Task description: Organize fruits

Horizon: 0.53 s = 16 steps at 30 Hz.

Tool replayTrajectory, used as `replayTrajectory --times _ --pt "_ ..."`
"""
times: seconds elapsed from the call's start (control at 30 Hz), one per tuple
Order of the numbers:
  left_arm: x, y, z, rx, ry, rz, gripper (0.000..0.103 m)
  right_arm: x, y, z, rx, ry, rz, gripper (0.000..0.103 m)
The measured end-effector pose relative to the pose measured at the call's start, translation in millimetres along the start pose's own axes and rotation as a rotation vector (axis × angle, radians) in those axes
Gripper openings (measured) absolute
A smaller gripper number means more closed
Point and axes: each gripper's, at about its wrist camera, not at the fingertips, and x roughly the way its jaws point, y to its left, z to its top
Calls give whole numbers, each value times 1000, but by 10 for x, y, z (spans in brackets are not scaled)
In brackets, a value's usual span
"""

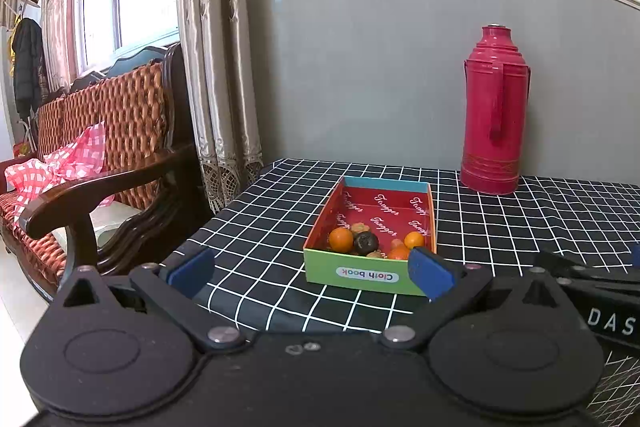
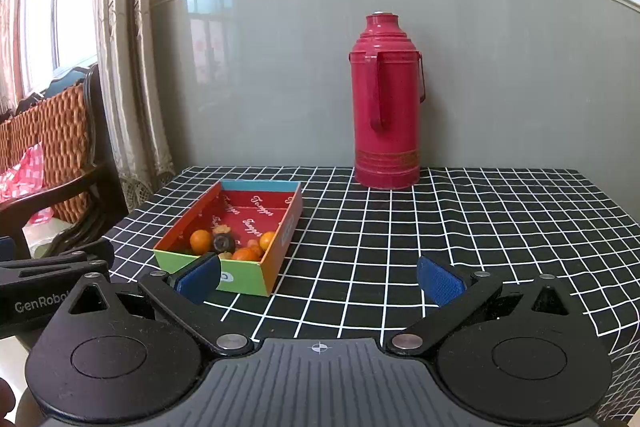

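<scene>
A shallow cardboard box (image 1: 362, 275) with a green front wall and red inside sits on the black checked tablecloth (image 1: 272, 223). It holds several small oranges (image 1: 341, 239), a dark round fruit (image 1: 365, 242) and walnut-like pieces. The box also shows in the right wrist view (image 2: 244, 277), with the oranges (image 2: 201, 241) at its near end. My left gripper (image 1: 310, 273) is open and empty, just in front of the box. My right gripper (image 2: 318, 279) is open and empty, to the right of the box over bare cloth.
A tall red thermos (image 1: 496, 111) stands at the back of the table by the grey wall, also in the right wrist view (image 2: 386, 99). A wooden sofa (image 1: 100, 163) with a pink checked cloth stands left of the table. Curtains (image 1: 216, 59) hang behind.
</scene>
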Motion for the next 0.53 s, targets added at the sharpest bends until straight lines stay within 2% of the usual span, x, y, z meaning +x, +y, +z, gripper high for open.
replayTrajectory --times 0.53 --pt "173 -37 -13 -19 22 -24 97 99 -19 -1 17 8 5 103"
